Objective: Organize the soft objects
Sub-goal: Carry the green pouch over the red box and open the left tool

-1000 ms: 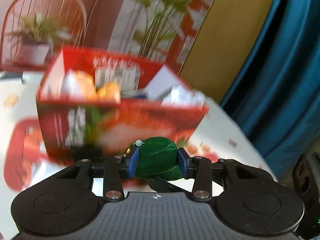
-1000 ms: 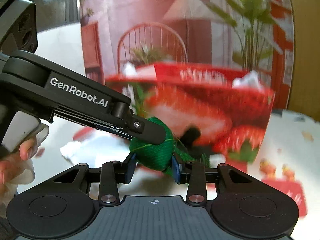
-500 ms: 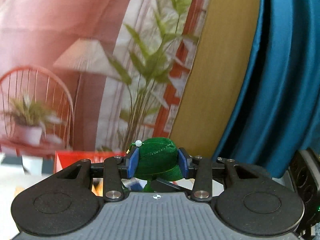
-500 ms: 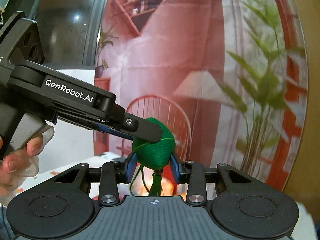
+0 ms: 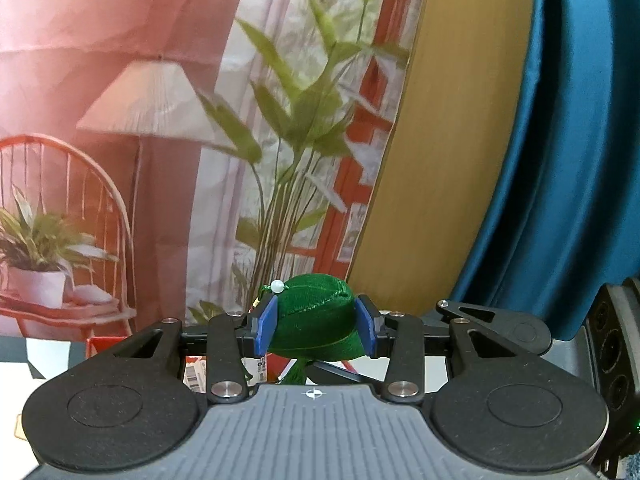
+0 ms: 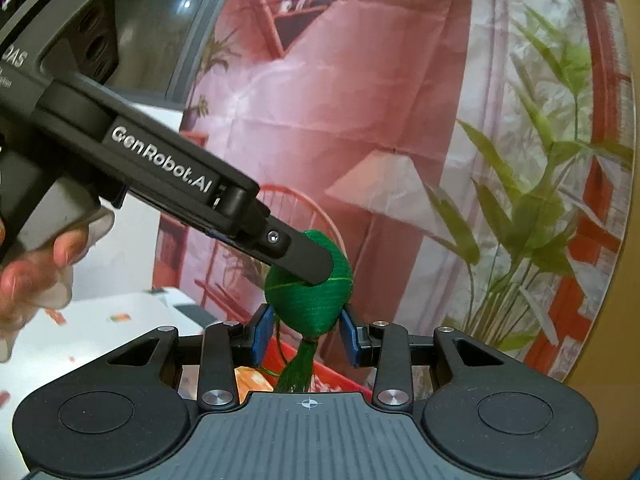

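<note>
A green soft sachet (image 5: 316, 322) with a white bead and a green tassel is held high in the air. My left gripper (image 5: 316, 330) is shut on it, its blue pads pressing both sides. In the right wrist view the sachet (image 6: 310, 300) hangs under the left gripper's finger (image 6: 296, 252), with the tassel (image 6: 298, 370) hanging down. My right gripper (image 6: 306, 334) stands open around its lower part, the blue pads a little apart from it. The red box (image 5: 96, 346) shows only as a rim below the grippers.
A printed backdrop (image 5: 200, 120) with a lamp, chair and plants hangs behind. A blue curtain (image 5: 560, 160) is at the right. The white patterned table (image 6: 120, 312) lies low at the left. The person's hand (image 6: 36, 272) holds the left gripper's handle.
Both grippers rose with the sachet from in front of the red box to well above it. The right gripper's pads have parted from the sachet.
</note>
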### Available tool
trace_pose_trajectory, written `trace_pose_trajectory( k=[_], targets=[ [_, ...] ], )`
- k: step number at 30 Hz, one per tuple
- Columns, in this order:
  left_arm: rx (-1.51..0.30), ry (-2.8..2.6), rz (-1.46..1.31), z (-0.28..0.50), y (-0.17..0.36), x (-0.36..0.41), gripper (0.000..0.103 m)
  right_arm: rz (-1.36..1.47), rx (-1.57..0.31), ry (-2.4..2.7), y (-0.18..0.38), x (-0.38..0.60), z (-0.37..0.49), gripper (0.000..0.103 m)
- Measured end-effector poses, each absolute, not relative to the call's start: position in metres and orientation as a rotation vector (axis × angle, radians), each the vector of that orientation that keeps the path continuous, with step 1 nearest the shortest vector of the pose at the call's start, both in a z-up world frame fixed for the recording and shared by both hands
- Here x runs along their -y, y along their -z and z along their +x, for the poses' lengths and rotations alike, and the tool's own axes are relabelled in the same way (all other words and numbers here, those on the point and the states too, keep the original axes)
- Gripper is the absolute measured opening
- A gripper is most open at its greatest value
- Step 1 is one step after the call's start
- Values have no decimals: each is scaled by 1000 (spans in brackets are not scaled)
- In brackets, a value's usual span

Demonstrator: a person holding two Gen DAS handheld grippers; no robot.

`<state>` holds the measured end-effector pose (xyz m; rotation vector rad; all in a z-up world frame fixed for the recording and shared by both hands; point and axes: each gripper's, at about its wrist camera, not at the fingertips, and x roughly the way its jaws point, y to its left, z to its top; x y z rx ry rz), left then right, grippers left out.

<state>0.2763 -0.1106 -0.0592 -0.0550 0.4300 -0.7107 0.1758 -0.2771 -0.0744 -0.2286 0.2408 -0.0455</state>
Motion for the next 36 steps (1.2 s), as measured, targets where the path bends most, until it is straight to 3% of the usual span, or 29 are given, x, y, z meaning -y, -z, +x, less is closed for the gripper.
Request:
trace_pose_trajectory(
  k=[10,18,36],
  targets=[
    [-559,707,-35,323,107,136,44,-149,-355,61,123,315,207,33],
    [-551,636,-2,332,115,128,44,-46,-463,213,145,336,221,35],
    [-523,488,-83,221,147,10,44,146,-253,221,155,301,116,36]
  ],
)
